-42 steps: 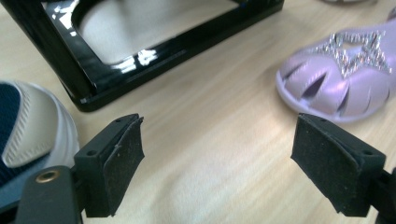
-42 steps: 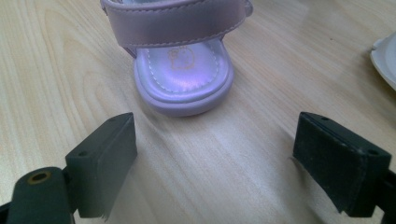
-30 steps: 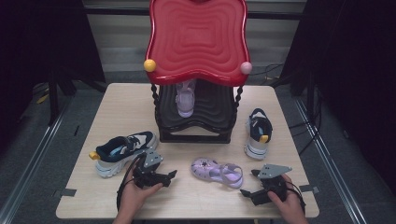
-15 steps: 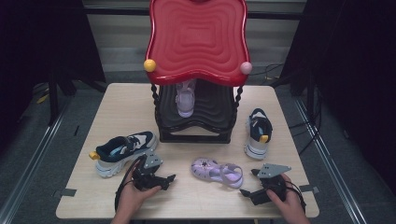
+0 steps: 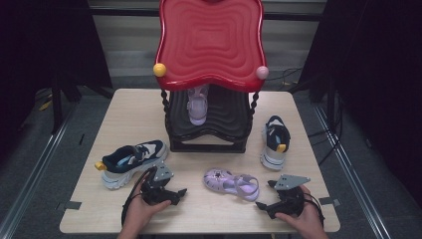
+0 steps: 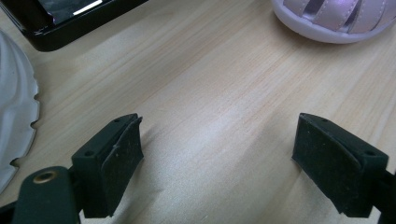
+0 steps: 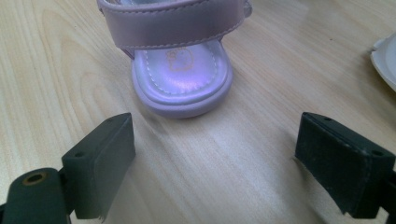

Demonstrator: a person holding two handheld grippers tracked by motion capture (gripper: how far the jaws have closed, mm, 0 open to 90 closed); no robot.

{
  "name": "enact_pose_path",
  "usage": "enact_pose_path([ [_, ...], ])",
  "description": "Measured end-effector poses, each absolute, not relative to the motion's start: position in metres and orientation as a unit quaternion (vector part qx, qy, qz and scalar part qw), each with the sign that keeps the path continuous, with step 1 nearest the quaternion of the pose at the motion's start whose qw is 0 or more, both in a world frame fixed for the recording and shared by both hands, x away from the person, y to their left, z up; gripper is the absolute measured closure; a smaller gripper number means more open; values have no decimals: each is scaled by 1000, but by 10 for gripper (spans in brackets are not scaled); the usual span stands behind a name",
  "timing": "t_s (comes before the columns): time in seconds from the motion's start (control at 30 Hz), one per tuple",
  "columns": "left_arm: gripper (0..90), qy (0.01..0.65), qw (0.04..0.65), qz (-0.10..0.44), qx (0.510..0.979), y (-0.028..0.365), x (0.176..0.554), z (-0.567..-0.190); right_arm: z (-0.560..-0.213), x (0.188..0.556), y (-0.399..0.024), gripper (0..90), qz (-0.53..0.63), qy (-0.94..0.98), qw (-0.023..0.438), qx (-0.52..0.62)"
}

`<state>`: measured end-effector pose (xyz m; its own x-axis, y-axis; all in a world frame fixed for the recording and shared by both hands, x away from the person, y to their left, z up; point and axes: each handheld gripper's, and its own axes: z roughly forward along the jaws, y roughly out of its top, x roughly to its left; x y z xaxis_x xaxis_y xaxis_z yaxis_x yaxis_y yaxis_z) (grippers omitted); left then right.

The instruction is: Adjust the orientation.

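A lilac sandal (image 5: 232, 182) lies on the wooden table (image 5: 129, 114) near its front edge, between my two grippers. My left gripper (image 5: 180, 194) rests on the table just left of it, beside a navy and white sneaker (image 5: 132, 157). In the left gripper view its jaws (image 6: 219, 149) stand wide apart over bare wood, with the sandal (image 6: 336, 18) ahead to the right. My right gripper (image 5: 264, 195) sits right of the sandal. The right gripper view has its jaws (image 7: 215, 154) open too, and the sandal's heel (image 7: 182, 79) lies just beyond them, untouched.
A black tiered stand (image 5: 209, 124) with a red wavy top (image 5: 209, 40) occupies the table's middle and holds a second lilac sandal (image 5: 197, 104). A matching sneaker (image 5: 275, 142) stands at the right. The stand's base (image 6: 70, 18) and a white sole (image 6: 14, 116) border the left gripper.
The left gripper has shifted only slightly beside the sneaker. The right gripper and the shoes have kept still.
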<state>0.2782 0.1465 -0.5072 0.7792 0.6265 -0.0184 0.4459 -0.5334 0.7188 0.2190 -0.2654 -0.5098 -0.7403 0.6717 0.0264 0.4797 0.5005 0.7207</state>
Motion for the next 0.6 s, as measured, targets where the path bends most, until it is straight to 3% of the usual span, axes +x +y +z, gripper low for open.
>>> enact_pose_path([
  [0.4,144,305,372,121,869,148,279,-508,-508,221,-256,121,370,861,134,324],
  [0.6,144,305,372,121,868,148,279,-508,-501,229,-249,122,393,854,115,320],
])
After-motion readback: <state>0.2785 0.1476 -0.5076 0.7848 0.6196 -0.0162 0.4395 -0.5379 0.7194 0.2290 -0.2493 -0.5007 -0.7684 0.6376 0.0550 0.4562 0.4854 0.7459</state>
